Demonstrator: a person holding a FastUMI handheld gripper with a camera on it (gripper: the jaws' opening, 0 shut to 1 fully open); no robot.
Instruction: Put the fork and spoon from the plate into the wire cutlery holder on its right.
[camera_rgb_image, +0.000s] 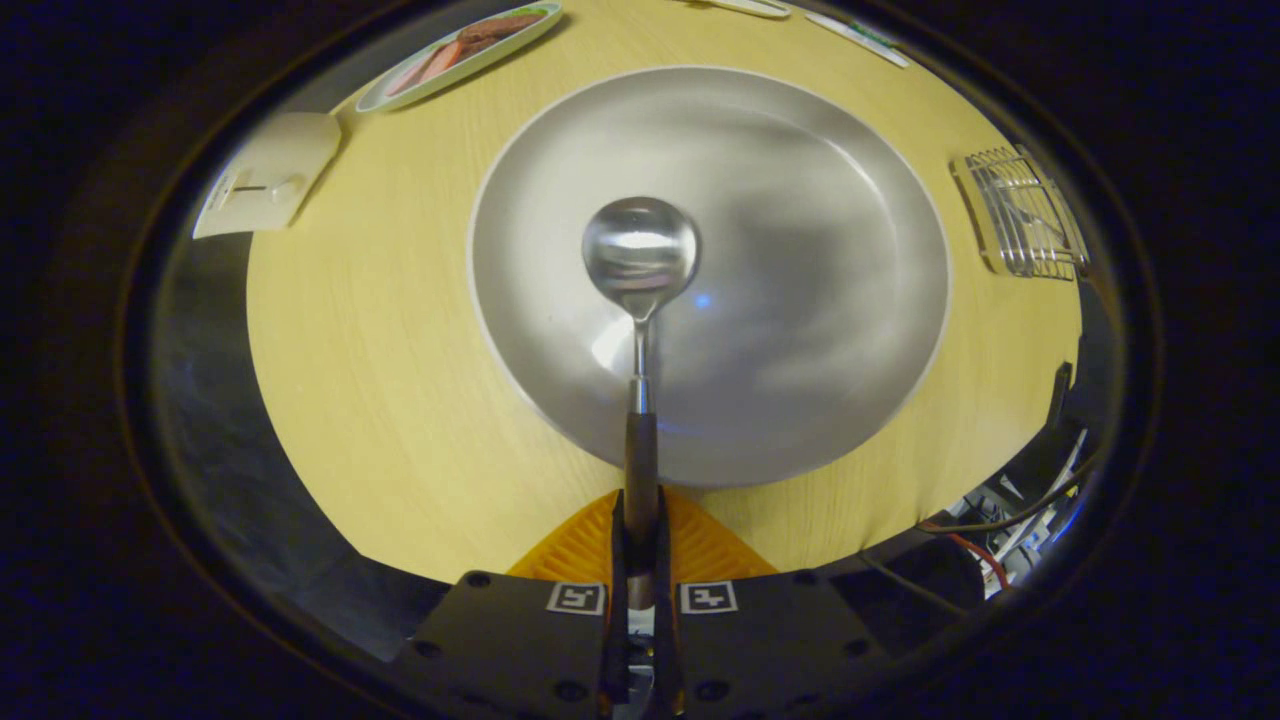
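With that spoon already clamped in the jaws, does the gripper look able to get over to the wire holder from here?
Probably yes. The gripper holds the spoon by its handle above the plate. The wire cutlery holder stands to the right beyond the plate's rim, with only bare table between them.

So the gripper (640, 520) pinches the spoon (640, 290) handle, bowl sticking out at 12 o'clock over the plate (800, 200). Wire cutlery holder (1022, 212) sits at the plate's 3 o'clock on the table (360, 400), a food tray (460, 52) at 11.
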